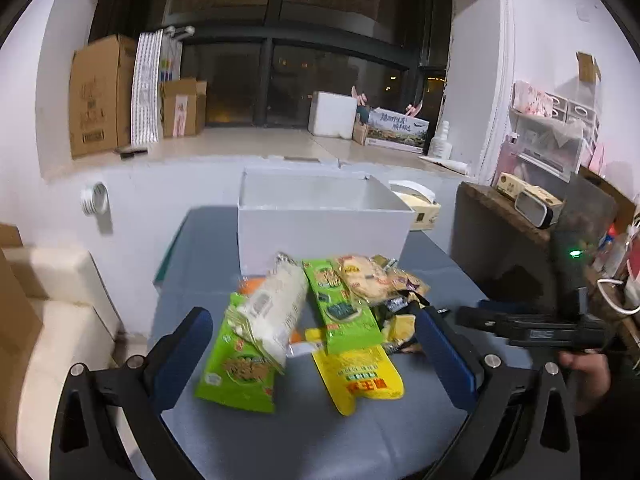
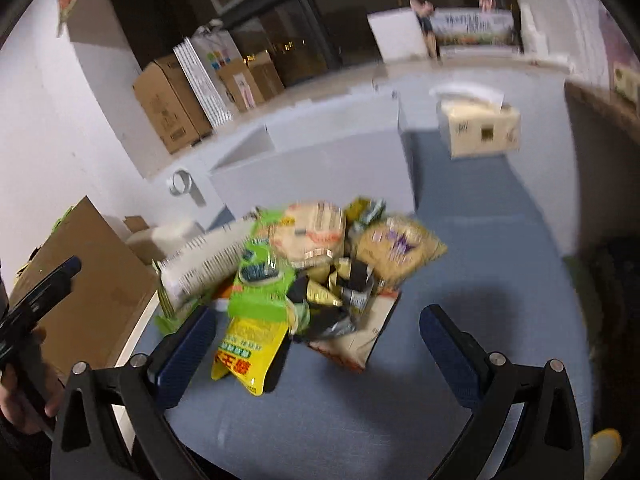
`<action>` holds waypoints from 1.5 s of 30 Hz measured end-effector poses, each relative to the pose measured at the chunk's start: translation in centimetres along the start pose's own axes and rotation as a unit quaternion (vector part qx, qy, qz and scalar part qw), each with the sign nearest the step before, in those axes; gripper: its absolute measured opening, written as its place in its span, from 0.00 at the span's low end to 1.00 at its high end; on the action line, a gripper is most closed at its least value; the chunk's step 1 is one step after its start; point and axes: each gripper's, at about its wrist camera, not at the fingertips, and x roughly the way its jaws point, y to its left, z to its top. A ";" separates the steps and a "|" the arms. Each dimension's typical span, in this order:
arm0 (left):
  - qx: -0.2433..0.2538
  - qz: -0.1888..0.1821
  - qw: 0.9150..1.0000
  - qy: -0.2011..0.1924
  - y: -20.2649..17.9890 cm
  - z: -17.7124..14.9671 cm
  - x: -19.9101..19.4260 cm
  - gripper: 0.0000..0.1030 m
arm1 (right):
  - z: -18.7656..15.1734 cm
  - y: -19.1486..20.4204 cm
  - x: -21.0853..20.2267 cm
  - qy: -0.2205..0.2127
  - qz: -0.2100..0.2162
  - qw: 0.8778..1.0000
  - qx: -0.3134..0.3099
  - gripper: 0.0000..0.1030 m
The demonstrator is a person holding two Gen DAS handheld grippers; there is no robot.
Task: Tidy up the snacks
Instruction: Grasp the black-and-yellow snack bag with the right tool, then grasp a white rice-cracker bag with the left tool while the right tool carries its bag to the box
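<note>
Blue desk (image 1: 248, 432) | snack packets (image 1: 320, 320) heaped before white box (image 1: 324, 232) | light, crinkly, slippery; best pinched at sealed edges | left claw (image 1: 316, 356) wide, empty | right claw (image 2: 320, 344) wide, empty

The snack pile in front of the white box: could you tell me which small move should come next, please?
Probably ease the open left gripper down onto the white packet, which lies on top of the pile between its fingers. The white box behind is open and nothing is held.
</note>
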 end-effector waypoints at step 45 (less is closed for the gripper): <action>0.126 0.033 0.973 0.190 1.8 1.1 16.8 0.97 | -0.4 0.3 -4.0 -0.090 0.000 0.996 -0.023 0.45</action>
